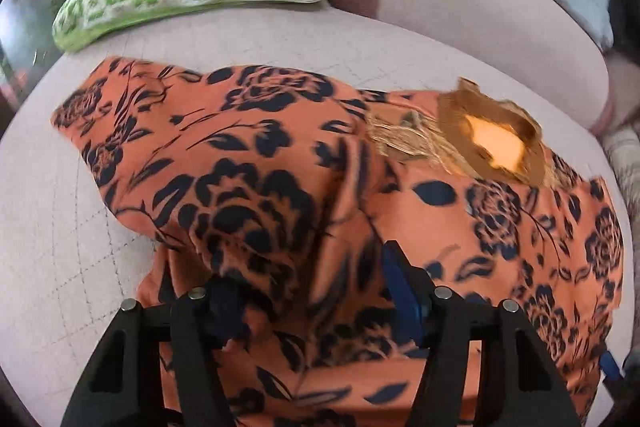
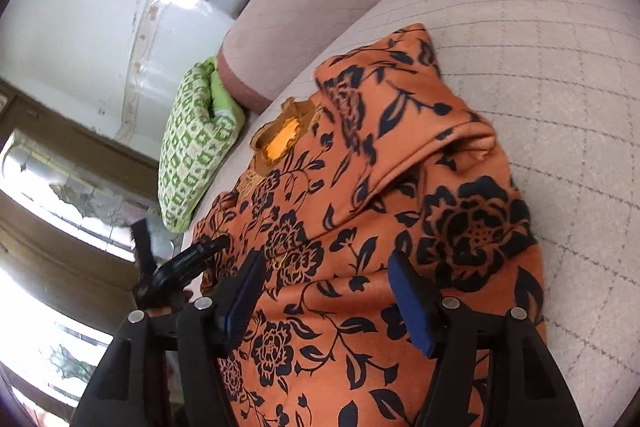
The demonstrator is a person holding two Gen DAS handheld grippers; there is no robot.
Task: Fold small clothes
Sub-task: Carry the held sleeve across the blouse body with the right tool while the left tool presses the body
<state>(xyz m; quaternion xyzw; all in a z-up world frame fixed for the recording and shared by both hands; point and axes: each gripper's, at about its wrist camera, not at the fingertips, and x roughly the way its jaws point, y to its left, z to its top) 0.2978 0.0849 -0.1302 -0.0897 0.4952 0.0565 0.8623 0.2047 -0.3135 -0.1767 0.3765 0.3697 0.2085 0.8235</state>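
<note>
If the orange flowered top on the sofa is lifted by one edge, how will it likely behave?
The top will probably hang limp: it already bunches into soft folds over the left gripper. It looks light and thin. It may drag on the sofa, whose cover looks textured, rather than slide freely.

My left gripper [image 1: 316,291]: matte black plastic frame, two angled struts per side, each with a long slot cut-out. Four round silver screw heads sit on the strut tops. One blue pad [image 1: 400,291] shows on the inner face of its right finger.

My right gripper [image 2: 326,301]: same black frame, same four silver screw heads, slotted struts. Both fingers carry blue pads [image 2: 412,307]; the left one shows fine ribbing.
</note>
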